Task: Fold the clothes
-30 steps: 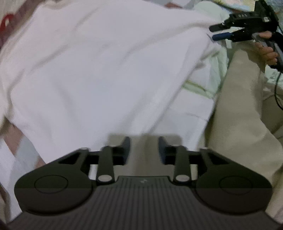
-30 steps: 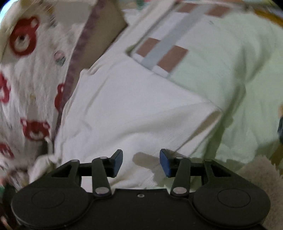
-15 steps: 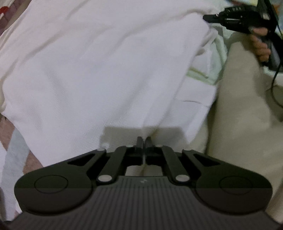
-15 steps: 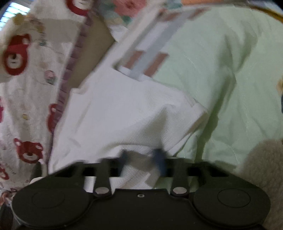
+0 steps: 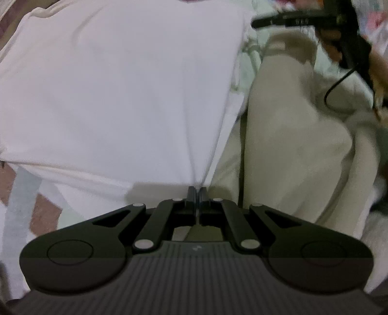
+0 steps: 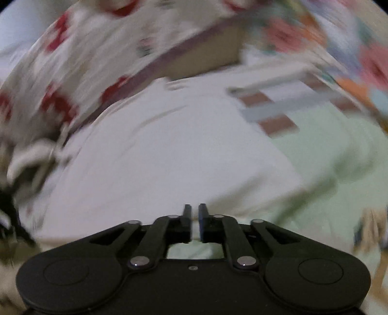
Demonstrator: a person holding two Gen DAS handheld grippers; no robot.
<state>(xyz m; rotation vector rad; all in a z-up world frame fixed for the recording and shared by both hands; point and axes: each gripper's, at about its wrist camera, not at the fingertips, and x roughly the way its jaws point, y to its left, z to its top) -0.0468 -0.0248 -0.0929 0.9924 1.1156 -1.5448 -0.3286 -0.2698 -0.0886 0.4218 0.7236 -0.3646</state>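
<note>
Since a second ago both claws, then spread wide above the cloth, have closed in on the near edge of the white garment, and the fabric now rises toward each camera.

Left wrist view: the left claw [image 5: 196,191] is clenched on the white garment [image 5: 121,84], pinching its near hem, with creases running up from the pinch. The garment spreads across the bed, over a striped sheet [image 5: 21,193]. To the right lies a beige pillow [image 5: 291,145], and beyond it the right claw [image 5: 257,23] shows at the garment's far corner, held by a hand [image 5: 332,48].

Right wrist view: badly blurred. The right claw [image 6: 195,210] has its fingers nearly together with a narrow gap, and its jaws are opening; whether cloth sits between them I cannot tell. The garment [image 6: 169,150] lies ahead on a pale green sheet [image 6: 327,150], with a bear-print cover [image 6: 60,72] behind.

The step seems to be lifting the near edge to fold it over. Next, the right claw probably needs a firm hold first, then both carry the edge across evenly.
</note>
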